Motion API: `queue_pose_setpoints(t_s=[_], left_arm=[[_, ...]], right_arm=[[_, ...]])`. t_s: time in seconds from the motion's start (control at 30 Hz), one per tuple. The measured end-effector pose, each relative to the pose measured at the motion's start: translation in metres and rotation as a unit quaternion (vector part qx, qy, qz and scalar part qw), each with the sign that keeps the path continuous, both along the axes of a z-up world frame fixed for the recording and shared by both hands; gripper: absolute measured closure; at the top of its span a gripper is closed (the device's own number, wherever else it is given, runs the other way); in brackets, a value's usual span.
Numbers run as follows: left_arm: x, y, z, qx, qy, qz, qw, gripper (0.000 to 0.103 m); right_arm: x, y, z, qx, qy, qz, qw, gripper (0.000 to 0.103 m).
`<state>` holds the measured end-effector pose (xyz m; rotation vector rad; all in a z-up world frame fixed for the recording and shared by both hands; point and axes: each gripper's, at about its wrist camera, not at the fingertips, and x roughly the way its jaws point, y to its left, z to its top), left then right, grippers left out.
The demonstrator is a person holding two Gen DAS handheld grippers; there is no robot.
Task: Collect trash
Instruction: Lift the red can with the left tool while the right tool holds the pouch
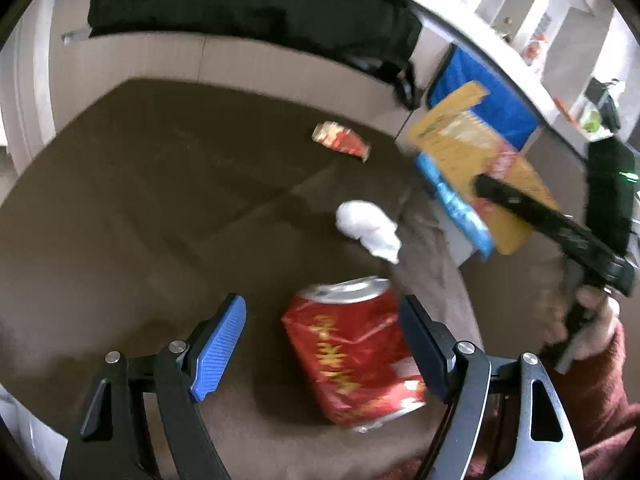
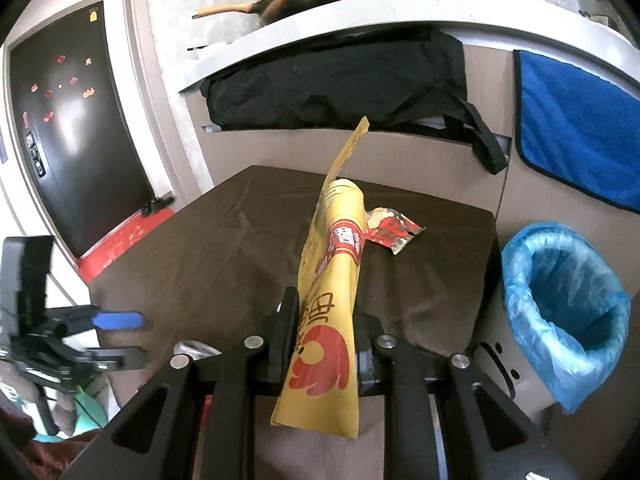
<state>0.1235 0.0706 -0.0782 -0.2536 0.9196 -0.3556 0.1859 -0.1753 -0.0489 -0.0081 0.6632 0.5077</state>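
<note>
Between the clamped fingers of the right gripper (image 2: pixel 326 344) stands a crumpled yellow wrapper (image 2: pixel 330 300), held above the brown table (image 2: pixel 224 240). The left gripper (image 1: pixel 324 344) gapes around a dented red can (image 1: pixel 354 356) lying there. Beside the table, a bin (image 2: pixel 560 320) lined with blue plastic looks empty.

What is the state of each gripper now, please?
Left gripper: open, fingers either side of the crushed red can, not gripping it.
Right gripper: closed, holding the yellow snack bag.
</note>
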Motion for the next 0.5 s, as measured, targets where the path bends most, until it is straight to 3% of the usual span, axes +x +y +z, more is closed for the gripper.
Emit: queue_pose_setpoints(t_s=[0.17,0.33,0.4,0.5], left_arm=[[0.012,-0.015,-0.027,-0.016,0.049,-0.028,0.9983,0.024],[0.023,-0.037,-0.032,0.009,0.052,-0.035,0.998,0.025],[0.026,-0.04,-0.032,0.004,0.061,-0.032,0.9976,0.045],[0.027,-0.04,-0.032,-0.006,0.064,-0.024,0.9976,0.05]], right_arm=[[-0.011,-0.012,-0.005,-0.003,0.002,-0.008,1.0,0.083],[-0.008,-0.021,-0.014,0.006,0.017,-0.017,1.0,0.083],[-0.009,-0.021,-0.017,0.007,0.02,-0.017,1.0,0.083],[-0.009,-0.022,-0.019,0.004,0.02,-0.017,1.0,0.083]])
